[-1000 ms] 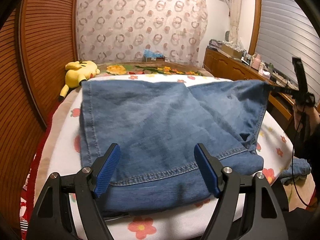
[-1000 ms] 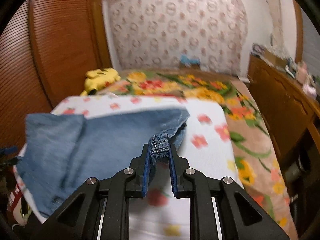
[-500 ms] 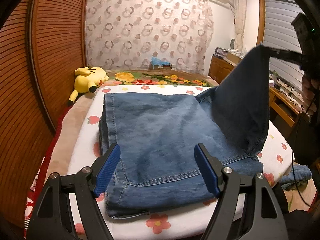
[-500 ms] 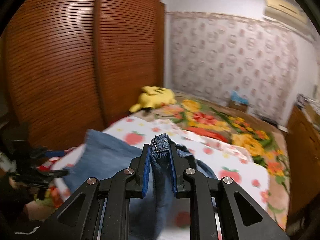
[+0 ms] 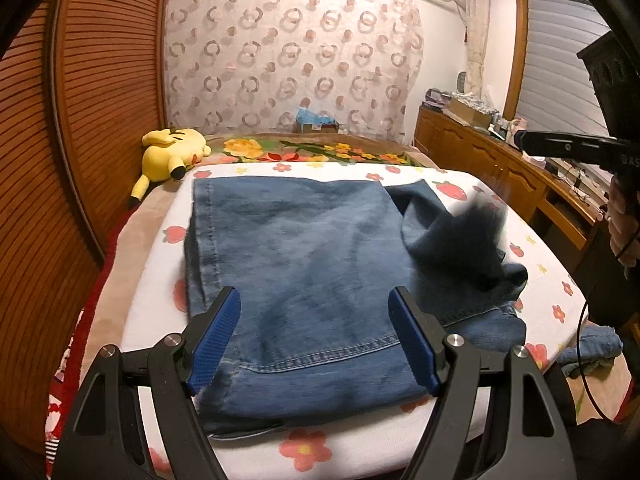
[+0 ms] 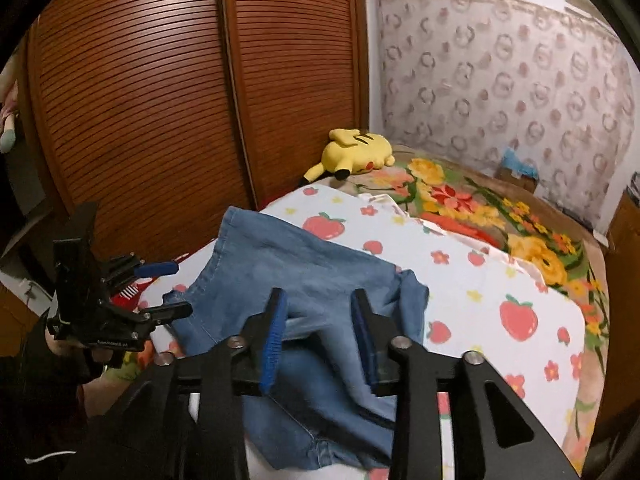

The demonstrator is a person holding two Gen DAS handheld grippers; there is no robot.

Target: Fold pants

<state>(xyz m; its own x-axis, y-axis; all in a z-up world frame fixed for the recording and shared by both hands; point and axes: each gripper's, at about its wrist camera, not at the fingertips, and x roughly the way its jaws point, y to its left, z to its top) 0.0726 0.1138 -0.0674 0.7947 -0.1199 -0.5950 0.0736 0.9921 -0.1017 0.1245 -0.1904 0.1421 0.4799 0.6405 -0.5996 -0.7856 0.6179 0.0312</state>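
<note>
Jeans (image 5: pixel 312 264) sit mid-frame on the bed (image 5: pixel 472 188). Right tongs (image 6: pixel 320 340) have just been opening, nothing between them; left tongs (image 5: pixel 314 340) gape empty. Flatten that crumpled flap at right before folding again.

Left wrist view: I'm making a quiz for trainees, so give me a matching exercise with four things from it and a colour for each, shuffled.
Things:
1. pants
2. plush toy
3. wardrobe door
4. finger pads

Colours:
A. yellow
B. bright blue
C. faded denim blue
D. reddish brown

Pairs: 1-C, 2-A, 3-D, 4-B
</note>
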